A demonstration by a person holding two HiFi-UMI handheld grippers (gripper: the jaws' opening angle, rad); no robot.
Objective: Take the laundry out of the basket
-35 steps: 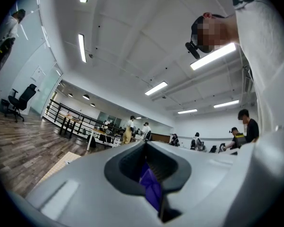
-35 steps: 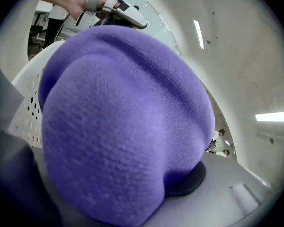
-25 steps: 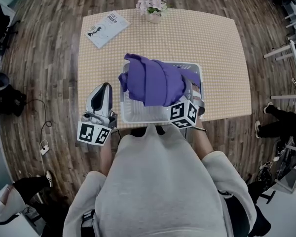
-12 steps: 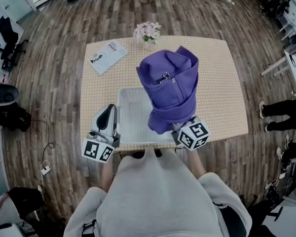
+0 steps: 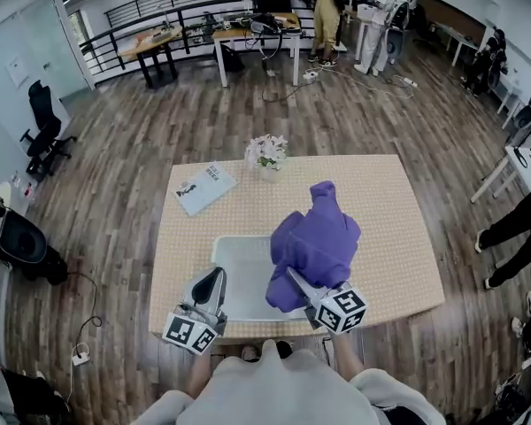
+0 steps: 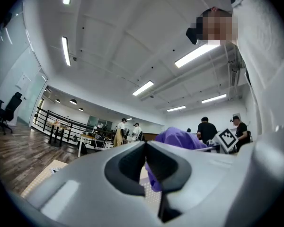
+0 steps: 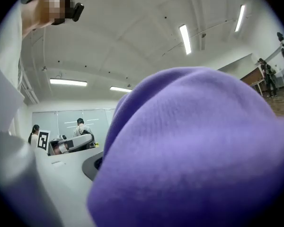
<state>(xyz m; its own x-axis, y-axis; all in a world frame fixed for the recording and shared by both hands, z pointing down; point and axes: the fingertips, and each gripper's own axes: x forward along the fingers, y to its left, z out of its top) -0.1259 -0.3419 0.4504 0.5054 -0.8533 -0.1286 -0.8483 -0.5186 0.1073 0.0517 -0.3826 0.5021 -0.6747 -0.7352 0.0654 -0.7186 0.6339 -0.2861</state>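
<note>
The right hand-held gripper (image 5: 294,278) is clamped on a purple garment (image 5: 319,237). In the right gripper view the purple fabric fills nearly the whole frame and covers the jaws, with only a strip of one grey jaw visible at the left edge. The garment is held up in a bunched mass that rises ahead of and above this hand-held gripper, and its lower folds hang by the right side of the white laundry basket (image 5: 234,257). Whether those folds touch the basket's rim cannot be told.

Black-and-white square markers are carried on the cube at the back of each hand-held gripper. No lettering is seen on them.

The left hand-held gripper (image 5: 214,279) is held to the left of the right one, at the basket's near left corner. Its jaw tips are pressed together with nothing gripped between them.

The basket rests on a worktop (image 5: 380,202) covered in a tan dotted cloth. Further ahead of the left hand-held gripper a booklet (image 5: 204,187) lies flat, its cover print too small to be read. A pot of pale flowers (image 5: 266,152) stands at the far edge.
</note>
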